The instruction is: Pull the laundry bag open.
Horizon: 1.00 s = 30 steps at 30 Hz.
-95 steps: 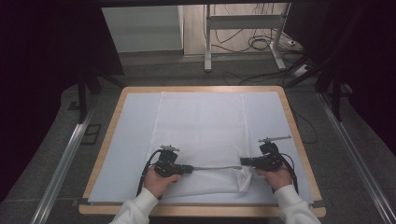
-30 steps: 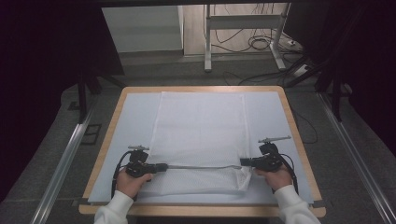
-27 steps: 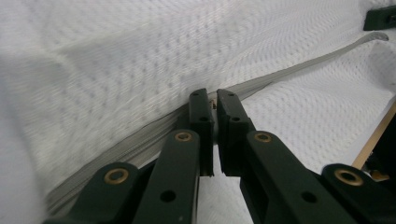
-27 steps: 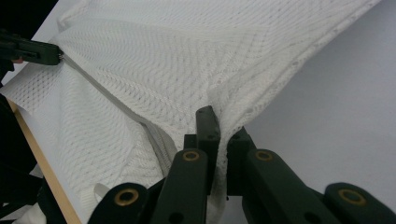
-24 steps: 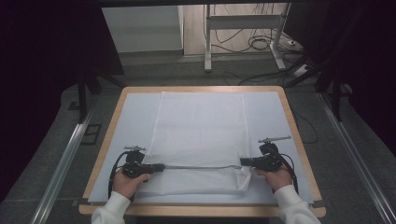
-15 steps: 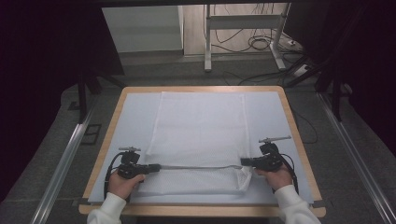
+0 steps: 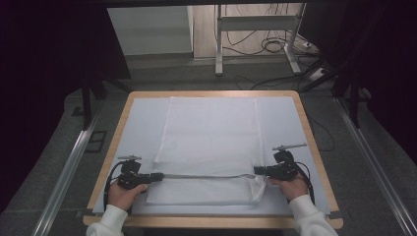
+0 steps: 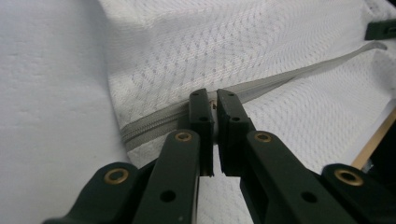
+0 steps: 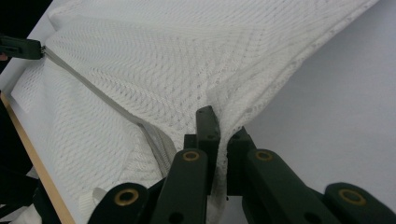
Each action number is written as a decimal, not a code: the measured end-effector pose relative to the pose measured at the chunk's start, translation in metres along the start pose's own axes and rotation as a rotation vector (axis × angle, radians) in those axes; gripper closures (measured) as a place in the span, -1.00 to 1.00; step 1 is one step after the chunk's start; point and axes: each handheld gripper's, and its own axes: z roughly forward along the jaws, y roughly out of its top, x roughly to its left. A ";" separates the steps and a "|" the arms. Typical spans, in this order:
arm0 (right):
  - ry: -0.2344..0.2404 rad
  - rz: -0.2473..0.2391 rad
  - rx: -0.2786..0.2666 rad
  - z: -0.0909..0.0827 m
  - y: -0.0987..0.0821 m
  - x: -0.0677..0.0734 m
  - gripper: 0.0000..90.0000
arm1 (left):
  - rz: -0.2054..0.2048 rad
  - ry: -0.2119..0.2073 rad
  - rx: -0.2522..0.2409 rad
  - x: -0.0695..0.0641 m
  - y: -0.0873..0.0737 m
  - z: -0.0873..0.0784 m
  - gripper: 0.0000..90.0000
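Left gripper view, lower centre: the left gripper (image 8: 215,100) has its two black jaws closed to a narrow slit on the zipper pull (image 8: 214,105) of a white mesh bag (image 8: 261,51). The grey zipper (image 8: 154,122) runs from the left of the frame, under the jaw tips, to the upper right, where the tip of the other gripper appears.

Right gripper view, lower centre: the right gripper (image 9: 219,123) is clamped shut on a gathered fold of the mesh at the bag's corner. This view alone shows the mesh drawn up into a ridge behind the jaws. The zipper tape slants to the upper left.

High view, lower part of the frame: the left gripper (image 7: 158,176) and right gripper (image 7: 257,170) face each other with the zipper line (image 7: 206,175) taut between them. The bag (image 7: 211,132) lies flat in the middle of a pale sheet (image 7: 140,123) on a wooden-edged table (image 7: 307,132). Upper frame: floor cables and a metal stand.

No brand, label or writing is legible.
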 end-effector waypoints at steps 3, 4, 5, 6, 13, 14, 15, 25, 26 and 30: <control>-0.003 -0.001 0.000 0.000 0.000 0.000 0.95 | -0.006 0.006 -0.004 0.003 -0.001 -0.003 0.92; -0.003 0.002 0.001 0.000 0.000 0.000 0.95 | -0.010 0.007 -0.007 0.004 -0.001 -0.004 0.92; -0.001 0.003 0.001 0.000 0.000 0.000 0.95 | -0.013 0.009 -0.010 0.005 -0.002 -0.005 0.92; -0.002 0.002 0.001 0.000 0.000 0.000 0.95 | -0.012 0.012 -0.013 0.007 -0.002 -0.007 0.92; -0.007 -0.003 0.003 0.001 0.000 0.000 0.95 | -0.025 0.015 -0.023 0.013 -0.004 -0.013 0.92; -0.007 -0.003 0.002 0.001 0.000 0.000 0.95 | -0.024 0.019 -0.024 0.014 -0.004 -0.014 0.92; -0.008 -0.003 0.002 0.001 0.000 0.000 0.95 | -0.025 0.018 -0.024 0.014 -0.005 -0.014 0.92; -0.010 0.000 -0.001 0.000 0.000 -0.001 0.95 | -0.041 0.037 -0.030 0.023 -0.008 -0.022 0.92; -0.012 -0.001 -0.001 0.000 0.000 -0.001 0.95 | -0.038 0.046 -0.032 0.023 -0.008 -0.023 0.92; -0.010 0.000 -0.001 0.000 0.000 -0.001 0.95 | -0.039 0.052 -0.027 0.025 -0.008 -0.023 0.92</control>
